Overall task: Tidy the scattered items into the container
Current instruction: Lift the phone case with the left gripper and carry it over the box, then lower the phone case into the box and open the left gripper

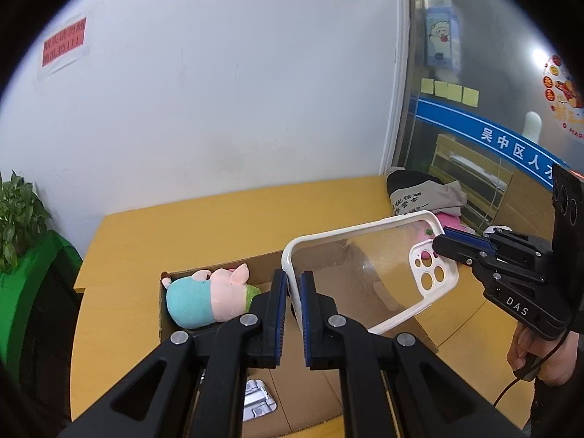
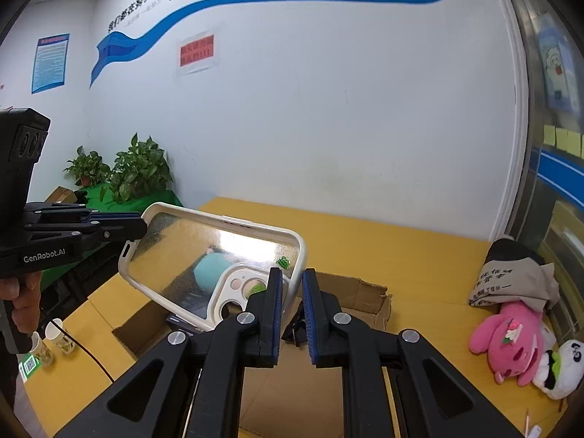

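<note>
A clear phone case with a white rim (image 1: 365, 270) hangs in the air above an open cardboard box (image 1: 219, 365) on the yellow table. My left gripper (image 1: 292, 314) is shut on one short end of the case. My right gripper (image 2: 292, 314) is shut on the opposite end by the camera cut-out; it also shows in the left wrist view (image 1: 443, 239), as the left gripper does in the right wrist view (image 2: 140, 224). The case (image 2: 215, 255) is tilted over the box (image 2: 350, 295). A pink and teal plush pig (image 1: 208, 295) lies inside the box.
A pink plush (image 2: 507, 335) and a white panda plush (image 2: 562, 372) lie on the table at the right, below a grey cloth bag (image 2: 511, 273). Paper cups (image 2: 60, 343) stand at the left. Potted plants (image 2: 138, 171) stand on a green stand. A silver item (image 1: 257, 399) lies in the box.
</note>
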`<act>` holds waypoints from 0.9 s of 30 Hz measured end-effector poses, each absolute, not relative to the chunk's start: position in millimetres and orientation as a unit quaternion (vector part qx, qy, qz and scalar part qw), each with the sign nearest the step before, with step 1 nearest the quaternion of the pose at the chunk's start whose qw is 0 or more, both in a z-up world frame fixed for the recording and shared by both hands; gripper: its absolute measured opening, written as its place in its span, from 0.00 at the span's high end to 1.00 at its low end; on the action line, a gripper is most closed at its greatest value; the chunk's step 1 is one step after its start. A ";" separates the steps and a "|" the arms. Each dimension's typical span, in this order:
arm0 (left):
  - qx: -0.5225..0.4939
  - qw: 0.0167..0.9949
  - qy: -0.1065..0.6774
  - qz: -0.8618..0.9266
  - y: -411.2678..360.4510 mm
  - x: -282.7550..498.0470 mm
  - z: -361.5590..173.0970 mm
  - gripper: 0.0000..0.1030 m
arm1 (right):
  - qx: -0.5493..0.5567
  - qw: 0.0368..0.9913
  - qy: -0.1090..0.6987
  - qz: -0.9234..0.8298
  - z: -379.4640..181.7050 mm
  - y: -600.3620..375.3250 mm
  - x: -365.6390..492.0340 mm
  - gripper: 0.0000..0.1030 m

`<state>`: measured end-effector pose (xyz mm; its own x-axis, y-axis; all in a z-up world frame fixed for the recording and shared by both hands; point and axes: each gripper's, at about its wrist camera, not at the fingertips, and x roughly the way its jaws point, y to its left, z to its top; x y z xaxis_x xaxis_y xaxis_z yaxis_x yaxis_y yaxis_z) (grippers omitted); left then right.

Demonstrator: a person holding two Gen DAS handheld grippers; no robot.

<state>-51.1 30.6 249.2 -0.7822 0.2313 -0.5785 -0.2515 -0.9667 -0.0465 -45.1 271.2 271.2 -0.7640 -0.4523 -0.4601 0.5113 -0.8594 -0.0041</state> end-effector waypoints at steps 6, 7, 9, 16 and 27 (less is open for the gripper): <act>-0.360 0.135 -0.003 0.923 24.9 -97.4 197.9 0.94 | 0.282 0.257 0.053 -0.923 227.6 264.2 -94.7 0.88; -0.371 0.135 -0.006 0.919 24.2 -105.1 186.1 0.94 | 0.293 0.256 0.051 -0.920 217.1 263.9 -101.0 0.88; -0.396 0.133 -0.010 0.909 23.9 -120.1 162.7 0.94 | 0.318 0.255 0.045 -0.912 193.3 262.7 -114.8 0.89; -0.471 0.127 -0.031 0.872 16.5 -162.9 90.7 0.94 | 0.418 0.244 0.045 -0.874 102.9 254.5 -163.8 0.89; -0.557 0.116 -0.034 0.822 20.8 -186.9 14.9 0.95 | 0.510 0.218 0.056 -0.830 41.2 247.0 -189.8 0.88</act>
